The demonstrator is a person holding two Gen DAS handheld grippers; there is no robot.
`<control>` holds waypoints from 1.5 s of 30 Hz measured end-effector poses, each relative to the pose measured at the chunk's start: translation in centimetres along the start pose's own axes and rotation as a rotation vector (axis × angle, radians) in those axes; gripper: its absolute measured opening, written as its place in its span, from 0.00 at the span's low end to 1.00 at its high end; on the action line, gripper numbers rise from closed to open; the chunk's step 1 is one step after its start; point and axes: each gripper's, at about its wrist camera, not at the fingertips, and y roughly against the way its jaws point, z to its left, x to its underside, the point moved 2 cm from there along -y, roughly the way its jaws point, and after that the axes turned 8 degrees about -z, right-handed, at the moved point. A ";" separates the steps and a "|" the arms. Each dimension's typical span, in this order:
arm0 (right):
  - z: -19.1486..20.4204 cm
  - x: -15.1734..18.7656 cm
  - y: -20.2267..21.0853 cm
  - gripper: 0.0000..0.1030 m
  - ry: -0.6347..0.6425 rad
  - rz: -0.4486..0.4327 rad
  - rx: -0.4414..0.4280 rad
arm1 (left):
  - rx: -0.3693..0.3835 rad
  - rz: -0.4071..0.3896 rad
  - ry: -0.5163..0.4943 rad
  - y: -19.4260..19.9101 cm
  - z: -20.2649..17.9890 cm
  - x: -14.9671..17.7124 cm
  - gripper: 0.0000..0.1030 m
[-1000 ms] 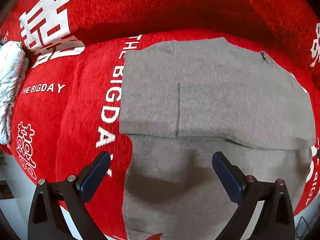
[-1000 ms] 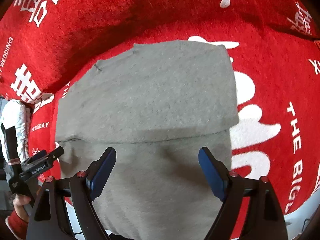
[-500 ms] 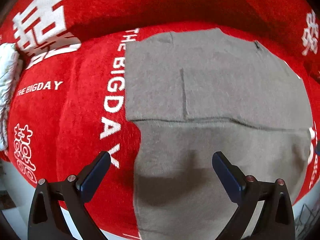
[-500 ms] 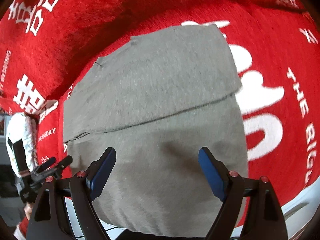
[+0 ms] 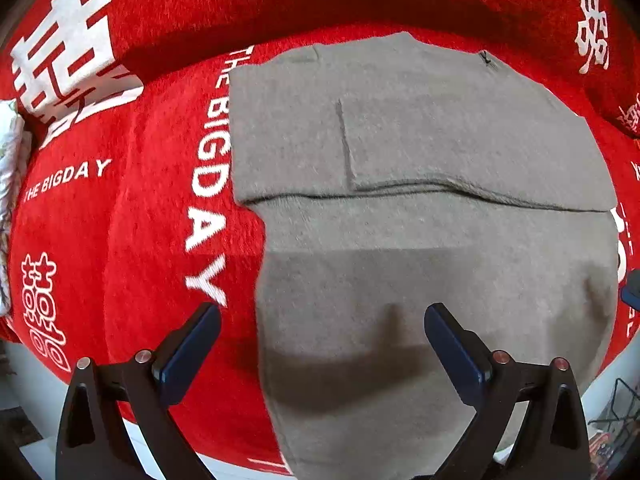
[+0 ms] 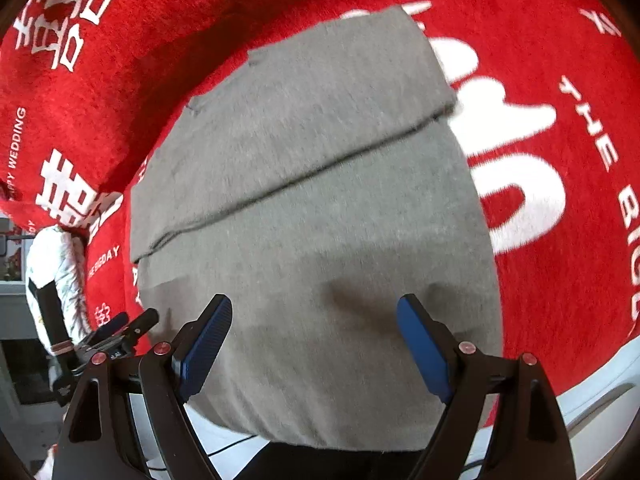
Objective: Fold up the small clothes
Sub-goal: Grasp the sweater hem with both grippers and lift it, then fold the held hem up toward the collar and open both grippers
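A grey knit garment (image 5: pixel 400 240) lies flat on a red cloth, its far part folded over so a fold edge runs across its middle. It also shows in the right wrist view (image 6: pixel 312 216), with its near hem hanging over the table's front edge. My left gripper (image 5: pixel 320 320) is open and empty above the garment's near left part. My right gripper (image 6: pixel 316 312) is open and empty above the garment's near part. The left gripper also shows in the right wrist view (image 6: pixel 128 324), at the garment's left edge.
The red cloth (image 5: pixel 120 220) with white lettering covers the table and rises into a fold at the back. A white patterned bundle (image 5: pixel 10 152) lies at the far left edge. The table's white front edge (image 6: pixel 600 392) runs below the cloth.
Both grippers have drawn back toward the table's front edge, so more of the garment's near part shows. Both stay open and the garment has not moved.
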 end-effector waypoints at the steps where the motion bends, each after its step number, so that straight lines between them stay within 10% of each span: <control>1: -0.4 0.3 -0.1 0.84 -0.007 0.010 -0.009 | 0.003 0.000 0.001 0.0 0.0 0.3 0.99; 29: -14.1 15.7 -4.9 0.83 -0.110 0.283 -0.140 | 0.130 0.173 0.293 -2.7 0.8 20.5 0.99; 30: -14.1 15.8 -5.0 0.79 -0.124 0.286 -0.150 | 0.141 0.171 0.312 -3.0 0.9 20.6 0.99; 33: -14.4 16.0 -5.2 0.14 -0.175 0.317 -0.165 | 0.149 0.162 0.318 -2.9 0.9 20.7 0.98; 40: -12.3 14.3 -0.8 0.12 -0.213 0.261 -0.388 | 0.288 0.171 0.304 -1.3 0.8 21.0 0.13; 45: -8.7 8.7 2.5 0.12 -0.215 0.163 -0.527 | 0.409 0.146 0.327 1.4 1.0 18.9 0.12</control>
